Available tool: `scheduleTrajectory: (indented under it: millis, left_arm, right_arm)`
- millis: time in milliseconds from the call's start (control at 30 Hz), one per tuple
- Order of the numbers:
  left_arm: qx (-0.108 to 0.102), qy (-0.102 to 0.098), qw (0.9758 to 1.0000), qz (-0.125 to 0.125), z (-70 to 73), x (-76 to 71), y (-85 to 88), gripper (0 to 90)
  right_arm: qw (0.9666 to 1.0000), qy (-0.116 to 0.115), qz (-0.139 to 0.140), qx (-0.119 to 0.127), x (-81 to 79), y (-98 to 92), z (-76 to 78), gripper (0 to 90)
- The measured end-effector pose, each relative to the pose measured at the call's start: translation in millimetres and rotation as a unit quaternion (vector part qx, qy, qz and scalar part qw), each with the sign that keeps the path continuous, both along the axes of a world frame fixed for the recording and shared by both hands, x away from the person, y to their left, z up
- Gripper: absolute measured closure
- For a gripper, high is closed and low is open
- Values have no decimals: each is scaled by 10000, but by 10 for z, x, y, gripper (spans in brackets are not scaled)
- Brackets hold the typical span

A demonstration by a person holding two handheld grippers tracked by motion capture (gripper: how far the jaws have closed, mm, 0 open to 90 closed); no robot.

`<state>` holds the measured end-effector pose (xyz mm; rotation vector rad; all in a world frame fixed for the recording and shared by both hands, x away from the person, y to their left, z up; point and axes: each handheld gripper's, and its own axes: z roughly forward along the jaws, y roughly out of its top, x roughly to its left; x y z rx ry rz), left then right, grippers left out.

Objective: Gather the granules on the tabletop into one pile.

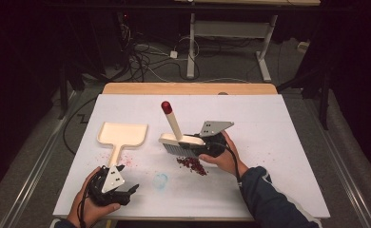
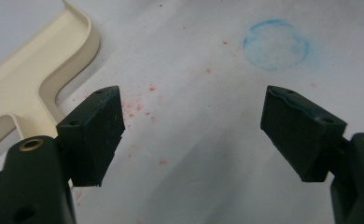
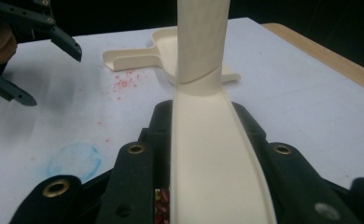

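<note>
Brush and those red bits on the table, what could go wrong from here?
1. The dustpan lies loose; the left gripper is open near its handle, not on it. A sweep could push the pan away.
2. The red bits sit well to the side of the pan. A fast stroke of the brush, clamped in the right gripper, may scatter them.
3. The pan's mouth faces away from the pile, so bits could miss it.
</note>
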<state>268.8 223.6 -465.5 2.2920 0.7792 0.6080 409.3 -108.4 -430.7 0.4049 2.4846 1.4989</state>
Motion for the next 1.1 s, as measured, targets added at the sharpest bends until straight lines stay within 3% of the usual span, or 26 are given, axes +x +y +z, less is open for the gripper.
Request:
scheduleTrajectory:
  millis: [233, 500, 667, 800, 933, 1100]
  left_arm:
    - [28, -37, 10000, -56, 11, -19, -31, 207]
    - [10, -29, 10000, -17, 15, -21, -24, 207]
    - [-2, -10, 10000, -16, 7, -12, -18, 207]
    - [-6, -57, 10000, -11, 9, -6, -3, 207]
    - [-32, -25, 10000, 4, 14, -11, -5, 207]
    - [-8, -76, 10000, -22, 18, -6, -8, 207]
  right_arm:
    - [9996, 67, -141, -229, -95, -201, 105, 674]
    - [9997, 113, -226, -41, -167, -323, 204, 674]
    - [9992, 46, -337, 200, -198, -225, 236, 674]
    - [9984, 36, -463, 309, -294, -44, 161, 674]
    - [9952, 97, -867, 445, -465, 173, 23, 674]
    - [9913, -62, -1271, 323, -668, 340, -101, 674]
